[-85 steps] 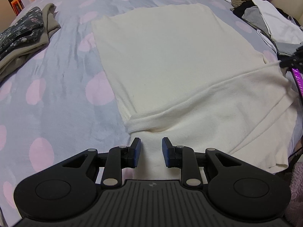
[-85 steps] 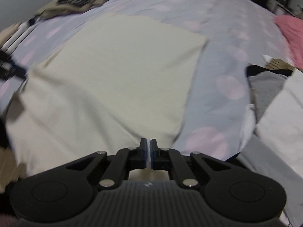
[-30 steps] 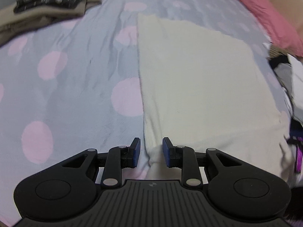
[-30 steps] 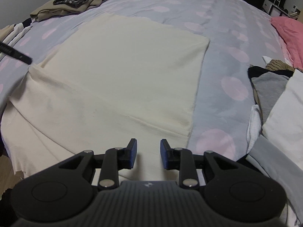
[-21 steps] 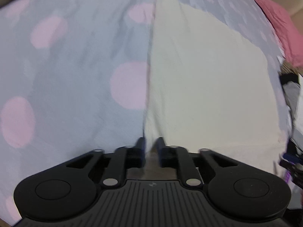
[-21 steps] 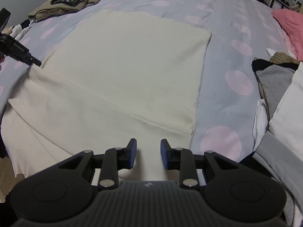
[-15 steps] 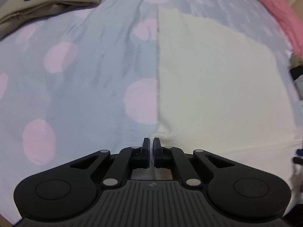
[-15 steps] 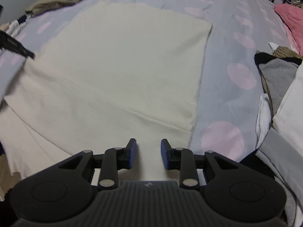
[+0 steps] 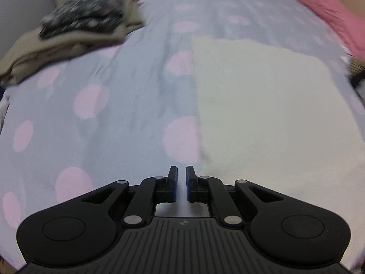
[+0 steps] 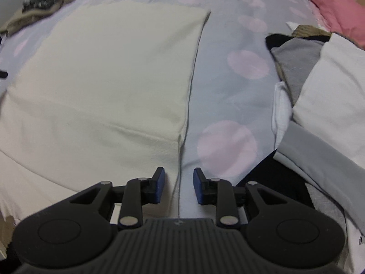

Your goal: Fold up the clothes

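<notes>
Left wrist view: bed (image 9: 114, 118) with grey cover and pink dots fills frame. Cream garment (image 9: 262, 105) lies flat on right half of the bed, its left edge running straight up from near the gripper. Folded pile of tan and dark patterned clothes (image 9: 75, 29) sits far left, blurred. Pink pillow (image 9: 330, 16) top right. Left gripper (image 9: 181, 183) at bottom centre, blue pads nearly together with a thin gap, no cloth visibly caught between; cannot tell if it pinches anything lower down.

Right wrist view: same cream garment (image 10: 109, 73) covers left half, a fold line crossing its near part, right edge running down between the fingers. Stack of grey, white and black clothes (image 10: 319, 86) on the right of the bed (image 10: 228, 73). Right gripper (image 10: 178, 185) spread wide, straddling the garment's right edge, not closed on it.
</notes>
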A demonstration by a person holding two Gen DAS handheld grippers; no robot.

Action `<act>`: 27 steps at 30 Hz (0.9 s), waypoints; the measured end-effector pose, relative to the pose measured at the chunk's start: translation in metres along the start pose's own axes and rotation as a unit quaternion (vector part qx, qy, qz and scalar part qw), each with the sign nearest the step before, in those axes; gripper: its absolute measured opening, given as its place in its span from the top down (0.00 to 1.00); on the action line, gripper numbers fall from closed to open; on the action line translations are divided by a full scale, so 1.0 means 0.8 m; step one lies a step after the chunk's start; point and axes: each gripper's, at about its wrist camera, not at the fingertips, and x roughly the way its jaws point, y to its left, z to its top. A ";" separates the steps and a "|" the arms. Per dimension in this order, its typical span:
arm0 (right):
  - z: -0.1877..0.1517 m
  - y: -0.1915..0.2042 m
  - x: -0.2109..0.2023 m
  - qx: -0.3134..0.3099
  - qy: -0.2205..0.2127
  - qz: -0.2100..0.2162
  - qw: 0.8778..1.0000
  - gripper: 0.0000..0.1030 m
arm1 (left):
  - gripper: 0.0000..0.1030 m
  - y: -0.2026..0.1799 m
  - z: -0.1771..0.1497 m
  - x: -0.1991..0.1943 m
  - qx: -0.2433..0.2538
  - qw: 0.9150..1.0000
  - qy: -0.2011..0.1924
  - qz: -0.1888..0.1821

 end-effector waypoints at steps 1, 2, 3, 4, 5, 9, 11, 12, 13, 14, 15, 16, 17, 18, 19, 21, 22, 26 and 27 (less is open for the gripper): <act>-0.001 0.004 -0.005 -0.009 -0.007 0.004 1.000 0.69 | 0.94 -0.011 -0.006 -0.007 0.022 1.000 -0.006 -0.006; -0.002 0.009 -0.009 -0.020 -0.015 0.007 1.000 0.69 | 0.91 -0.022 -0.012 -0.013 0.045 0.999 -0.011 -0.013; -0.005 0.016 -0.013 -0.034 -0.021 0.010 0.999 0.67 | 0.90 -0.033 -0.019 -0.019 0.068 0.997 -0.015 -0.019; -0.006 0.021 -0.016 -0.044 -0.025 0.012 0.999 0.67 | 0.89 -0.043 -0.026 -0.023 0.089 0.996 -0.016 -0.026; -0.008 0.026 -0.018 -0.055 -0.030 0.019 0.998 0.67 | 0.88 -0.053 -0.033 -0.027 0.109 0.993 -0.016 -0.033; -0.018 0.043 -0.019 -0.095 -0.033 0.041 0.994 0.68 | 0.88 -0.082 -0.063 -0.024 0.165 0.985 0.006 -0.046; -0.027 0.049 -0.008 -0.107 -0.017 0.036 0.993 0.68 | 0.88 -0.091 -0.076 -0.015 0.178 0.983 0.029 -0.044; -0.031 0.052 -0.002 -0.113 -0.010 0.033 0.993 0.68 | 0.88 -0.094 -0.082 -0.007 0.187 0.980 0.047 -0.041; -0.035 0.055 0.003 -0.119 -0.002 0.031 0.992 0.68 | 0.88 -0.097 -0.088 0.003 0.195 0.978 0.066 -0.031; -0.040 0.058 0.009 -0.125 0.005 0.028 0.992 0.68 | 0.88 -0.096 -0.093 0.011 0.200 0.976 0.081 -0.020; -0.044 0.061 0.014 -0.131 0.013 0.025 0.991 0.68 | 0.88 -0.090 -0.094 0.012 0.192 0.977 0.087 -0.020; -0.047 0.063 0.015 -0.138 0.011 0.023 0.990 0.68 | 0.88 -0.084 -0.094 0.011 0.182 0.979 0.092 -0.023; -0.047 0.064 0.014 -0.143 0.012 0.022 0.989 0.68 | 0.88 -0.073 -0.090 0.012 0.164 0.981 0.102 -0.024; -0.046 0.063 0.013 -0.142 0.015 0.022 0.990 0.68 | 0.88 -0.066 -0.089 0.012 0.154 0.982 0.111 -0.023; -0.045 0.061 0.012 -0.137 0.020 0.024 0.990 0.68 | 0.88 -0.060 -0.089 0.012 0.146 0.982 0.119 -0.022; -0.043 0.056 0.010 -0.125 0.029 0.027 0.991 0.68 | 0.88 -0.049 -0.087 0.011 0.134 0.982 0.134 -0.019; -0.042 0.053 0.006 -0.120 0.028 0.027 0.992 0.68 | 0.88 -0.044 -0.084 0.008 0.129 0.982 0.136 -0.011; -0.033 0.041 -0.014 -0.096 0.010 0.029 0.995 0.66 | 0.88 -0.026 -0.065 -0.003 0.105 0.987 0.122 0.011; -0.028 0.037 -0.022 -0.087 0.000 0.032 0.996 0.61 | 0.87 -0.021 -0.053 -0.003 0.093 0.990 0.108 0.005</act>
